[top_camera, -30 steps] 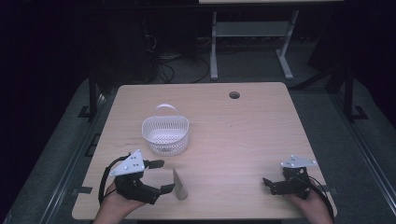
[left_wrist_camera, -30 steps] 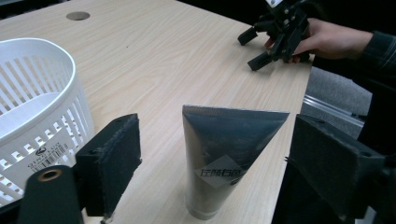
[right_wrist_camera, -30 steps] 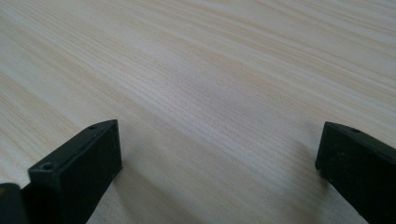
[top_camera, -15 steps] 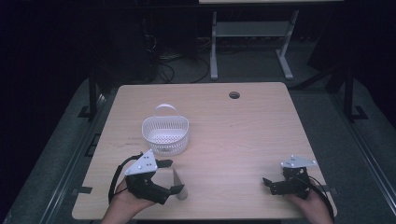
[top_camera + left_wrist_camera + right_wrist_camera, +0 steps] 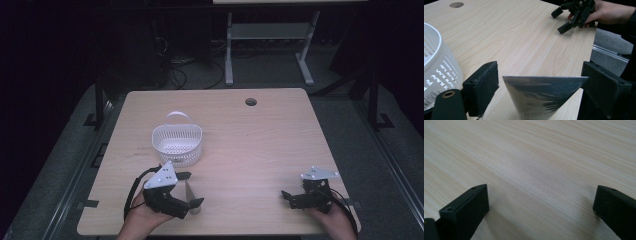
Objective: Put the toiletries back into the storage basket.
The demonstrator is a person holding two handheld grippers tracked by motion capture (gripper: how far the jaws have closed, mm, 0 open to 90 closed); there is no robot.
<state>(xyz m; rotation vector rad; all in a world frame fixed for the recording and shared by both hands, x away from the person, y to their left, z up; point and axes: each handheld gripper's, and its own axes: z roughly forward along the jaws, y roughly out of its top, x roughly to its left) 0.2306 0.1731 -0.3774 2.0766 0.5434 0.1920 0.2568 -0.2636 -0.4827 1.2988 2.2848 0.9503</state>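
Observation:
A silver squeeze tube (image 5: 188, 196) stands on the wooden table (image 5: 250, 150) near its front left, with the flat crimped end up. My left gripper (image 5: 190, 189) is open and straddles it, one jaw on each side. In the left gripper view the tube (image 5: 541, 100) rises between the jaws of my left gripper (image 5: 543, 81). Its wide top edge reaches the right jaw, and a gap stays at the left one. My right gripper (image 5: 290, 199) rests open at the front right, with only bare wood between its jaws (image 5: 541, 200).
A white mesh basket (image 5: 177, 142) with a handle stands just behind the left gripper, and its wall (image 5: 436, 62) is close on the left. A cable hole (image 5: 251, 102) lies at the table's back. The right gripper (image 5: 565, 17) shows far off, beside the table's edge.
My left gripper has slid right and turned, so the tube that stood beside it now sits between its jaws. The right gripper has not moved.

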